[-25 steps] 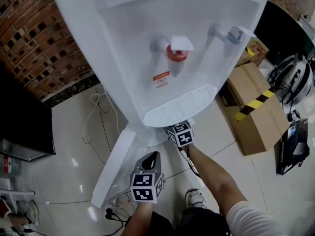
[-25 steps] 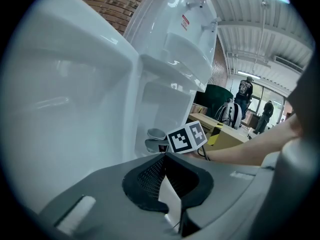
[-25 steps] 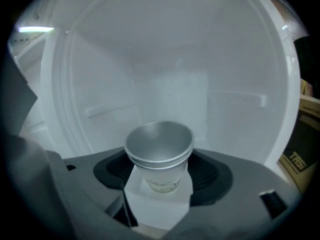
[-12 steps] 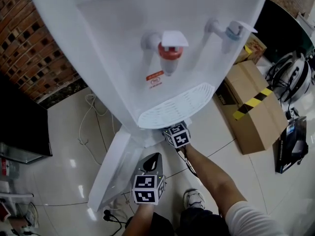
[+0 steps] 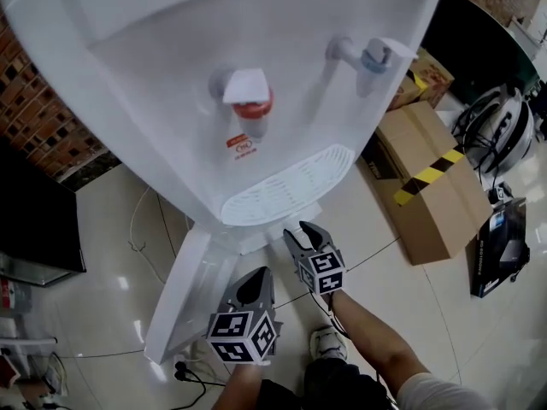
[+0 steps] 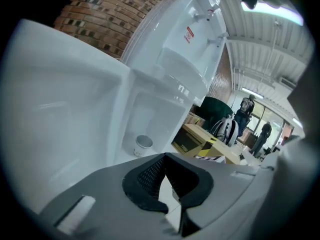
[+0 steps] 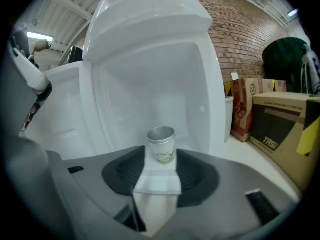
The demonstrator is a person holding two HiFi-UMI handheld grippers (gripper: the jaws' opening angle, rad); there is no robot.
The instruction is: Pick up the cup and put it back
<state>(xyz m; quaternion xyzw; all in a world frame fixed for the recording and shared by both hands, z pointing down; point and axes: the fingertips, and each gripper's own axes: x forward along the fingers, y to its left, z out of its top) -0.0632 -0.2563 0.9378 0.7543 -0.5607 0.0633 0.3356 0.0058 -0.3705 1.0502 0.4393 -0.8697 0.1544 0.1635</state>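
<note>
The water dispenser [image 5: 171, 101] carries a small red label under its red tap [image 5: 250, 108], too small to read; its blue tap [image 5: 373, 58] sits further to the right. Ahead and to the right of the right claw [image 7: 160, 164] stands a cardboard box [image 7: 282, 129] with white lettering on its dark side, beginning with "T" and otherwise unclear. A yellow and black striped band crosses its top.

The cup [image 7: 161, 143] stands upright in the dispenser's open lower compartment, straight ahead of the right claw and just past its tips. It is a small pale cup with a metallic-looking rim and a greenish print I cannot read. The right claw's jaws are closing with their pads clear of the cup and only white floor between them.

The left claw [image 6: 167, 159] hangs back, its tips meeting on nothing. From there the cup is small, well ahead and to the left.

The compartment walls are smooth white plastic, and the claw pads are dark and ribbed. Seen from above, the dispenser's front hides the compartment and the cup.
</note>
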